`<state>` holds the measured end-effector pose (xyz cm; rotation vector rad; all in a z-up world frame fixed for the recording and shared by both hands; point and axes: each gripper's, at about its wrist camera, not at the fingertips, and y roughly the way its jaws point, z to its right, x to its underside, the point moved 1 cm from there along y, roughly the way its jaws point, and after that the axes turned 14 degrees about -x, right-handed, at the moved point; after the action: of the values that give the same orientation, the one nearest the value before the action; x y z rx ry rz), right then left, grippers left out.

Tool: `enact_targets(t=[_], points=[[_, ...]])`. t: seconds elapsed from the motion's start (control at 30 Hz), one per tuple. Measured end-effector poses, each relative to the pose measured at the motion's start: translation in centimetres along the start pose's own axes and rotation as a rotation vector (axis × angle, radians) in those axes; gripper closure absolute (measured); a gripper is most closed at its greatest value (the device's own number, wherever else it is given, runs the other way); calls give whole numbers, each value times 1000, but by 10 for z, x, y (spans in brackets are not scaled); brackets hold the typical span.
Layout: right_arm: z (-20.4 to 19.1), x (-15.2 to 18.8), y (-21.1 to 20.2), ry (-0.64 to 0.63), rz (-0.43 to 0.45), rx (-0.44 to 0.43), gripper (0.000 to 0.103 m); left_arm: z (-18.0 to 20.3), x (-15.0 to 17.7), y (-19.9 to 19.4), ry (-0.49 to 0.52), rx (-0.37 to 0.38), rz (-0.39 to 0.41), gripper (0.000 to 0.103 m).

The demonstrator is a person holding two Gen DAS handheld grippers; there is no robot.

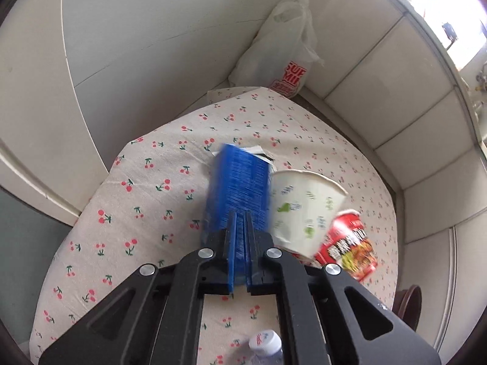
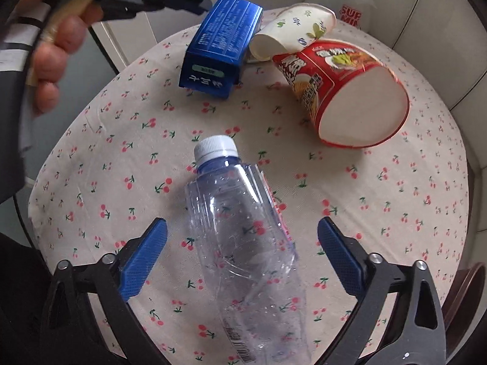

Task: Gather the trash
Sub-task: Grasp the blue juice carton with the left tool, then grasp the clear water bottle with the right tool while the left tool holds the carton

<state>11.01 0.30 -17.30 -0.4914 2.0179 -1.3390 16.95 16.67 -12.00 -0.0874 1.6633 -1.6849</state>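
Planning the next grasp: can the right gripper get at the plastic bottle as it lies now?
Probably yes. The right gripper is open, its fingers either side of the plastic bottle, which lies on the tablecloth with nothing on top. The red noodle cup and blue carton lie farther off.

One blue carton (image 2: 219,45). One clear bottle (image 2: 243,243), one white cap (image 2: 215,146). Two cups: one white paper cup (image 2: 292,30), one red noodle cup (image 2: 344,91). One white plastic bag (image 1: 280,48). One cherry-print cloth (image 2: 380,206). Two tools: left tool (image 1: 240,213), right tool (image 2: 243,237).
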Motion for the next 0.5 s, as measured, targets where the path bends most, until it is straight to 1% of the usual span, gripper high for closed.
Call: enact_targets(t=[0.03, 0.07, 0.1, 0.13, 0.2, 0.23, 0.27, 0.33, 0.4, 0.5], points=[[0, 1, 3, 11, -14, -12, 26, 1, 3, -2, 4, -6, -4, 99], [1, 2, 6, 27, -31, -25, 33, 1, 6, -2, 5, -12, -14, 99], [1, 3, 8, 41, -38, -24, 36, 1, 7, 1, 12, -25, -38, 98], [2, 3, 9, 50, -39, -27, 36, 1, 8, 4, 21, -41, -55, 96], [1, 4, 7, 57, -30, -21, 41, -1, 7, 8, 42, -96, -56, 72], [2, 5, 5, 60, -26, -20, 41, -3, 5, 8, 47, -135, -33, 39], [1, 5, 3, 61, -17, -21, 42, -6, 2, 7, 44, -173, -3, 24], [1, 9, -4, 57, 0, -16, 42, -10, -6, 8, 51, -210, 20, 23], [2, 9, -9, 54, 10, -11, 43, -7, -12, 15, 80, -223, 10, 23], [0, 10, -15, 63, 19, -10, 44, -2, -17, 28, 125, -317, 31, 23]])
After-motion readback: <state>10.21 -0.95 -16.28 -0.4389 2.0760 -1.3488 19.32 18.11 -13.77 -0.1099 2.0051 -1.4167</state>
